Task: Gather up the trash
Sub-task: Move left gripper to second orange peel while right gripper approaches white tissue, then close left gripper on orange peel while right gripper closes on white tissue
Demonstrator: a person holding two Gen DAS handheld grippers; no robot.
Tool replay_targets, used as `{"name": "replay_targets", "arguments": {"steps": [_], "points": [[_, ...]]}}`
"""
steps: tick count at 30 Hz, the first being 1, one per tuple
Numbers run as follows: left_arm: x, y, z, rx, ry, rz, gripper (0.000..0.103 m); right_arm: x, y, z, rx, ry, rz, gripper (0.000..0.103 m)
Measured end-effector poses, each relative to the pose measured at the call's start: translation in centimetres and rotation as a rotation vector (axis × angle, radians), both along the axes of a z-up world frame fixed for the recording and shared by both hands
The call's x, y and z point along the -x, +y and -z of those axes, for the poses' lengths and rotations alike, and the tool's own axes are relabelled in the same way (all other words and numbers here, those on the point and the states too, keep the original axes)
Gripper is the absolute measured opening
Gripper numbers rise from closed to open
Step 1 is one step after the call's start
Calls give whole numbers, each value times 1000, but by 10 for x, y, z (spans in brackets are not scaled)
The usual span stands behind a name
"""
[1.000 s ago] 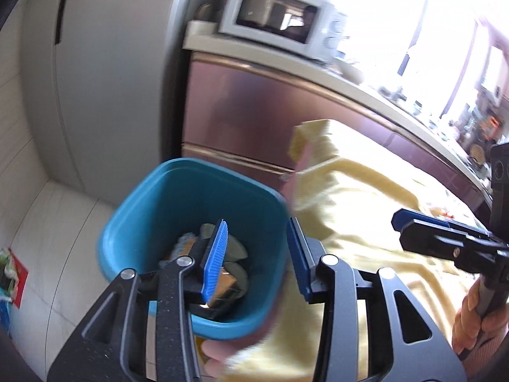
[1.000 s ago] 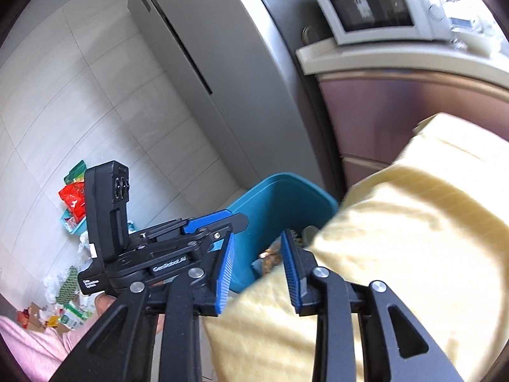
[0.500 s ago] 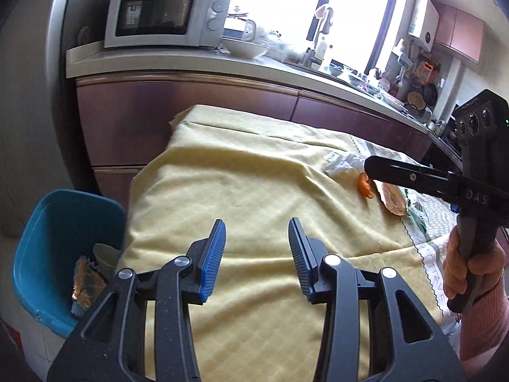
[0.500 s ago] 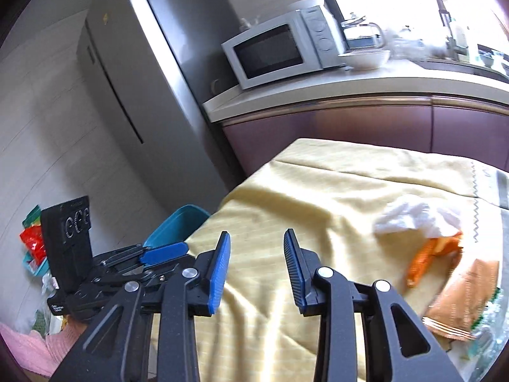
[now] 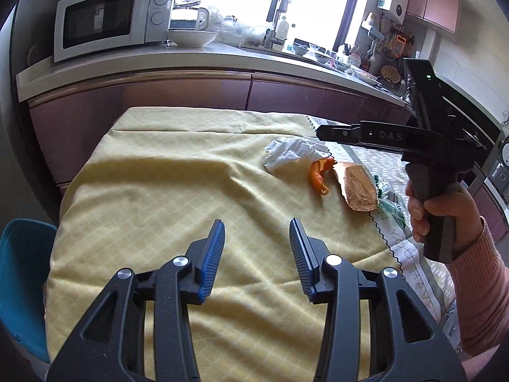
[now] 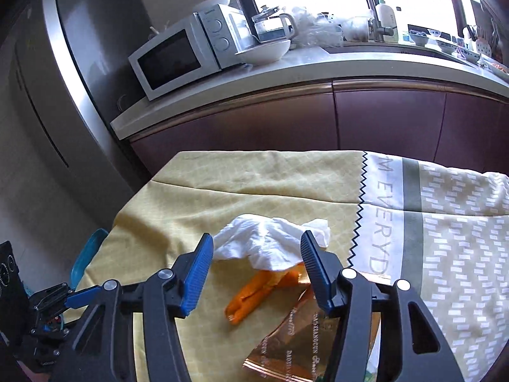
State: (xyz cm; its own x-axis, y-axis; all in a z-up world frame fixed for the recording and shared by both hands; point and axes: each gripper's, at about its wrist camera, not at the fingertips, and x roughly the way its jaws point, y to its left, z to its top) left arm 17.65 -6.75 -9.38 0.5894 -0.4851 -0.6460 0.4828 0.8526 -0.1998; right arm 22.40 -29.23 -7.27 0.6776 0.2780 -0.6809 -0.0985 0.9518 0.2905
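A soft yellow cloth (image 5: 159, 197) with a faint diamond weave drapes the table in shallow folds; toward 3 o'clock it gives way to a printed cloth (image 6: 451, 222) with white lettering, green bands and a black zigzag edge. The trash lies together near that seam: a crumpled white tissue (image 6: 267, 245), limp and creased, partly covering a curled orange peel (image 6: 251, 296), and beside them a shiny copper-coloured foil wrapper (image 6: 296, 340), flat and crinkled.

The right tool (image 6: 254, 273), ribbed blue pads on black plastic arms, hangs over the tissue; its jaws are opening, with the tissue seen between them but not pinched. The left tool (image 5: 254, 254) stands spread over bare yellow cloth, gripping nothing. A smooth teal plastic bin (image 5: 22, 280) sits at 9 o'clock, below the table edge.
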Motion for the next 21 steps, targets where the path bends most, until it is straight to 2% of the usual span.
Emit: {"name": "replay_targets", "arguments": {"steps": [4, 9, 10, 11, 13, 15, 21], "points": [[-5, -14, 0, -12, 1, 22, 42, -17, -2, 10, 26, 41, 4, 64], [-12, -33, 2, -27, 7, 53, 43, -28, 2, 18, 34, 80, -22, 63], [-14, -36, 2, -30, 10, 58, 43, -29, 2, 20, 38, 88, -26, 61], [-16, -40, 2, -33, 14, 64, 43, -30, 3, 22, 40, 95, -30, 51], [-20, -47, 4, -40, 20, 76, 43, -31, 4, 25, 33, 108, -39, 19], [-23, -54, 5, -44, 27, 90, 43, -30, 2, 25, 21, 102, -41, 9], [-36, -80, 7, -53, 46, 134, 43, -19, -9, 7, -42, 27, -26, 7]]}}
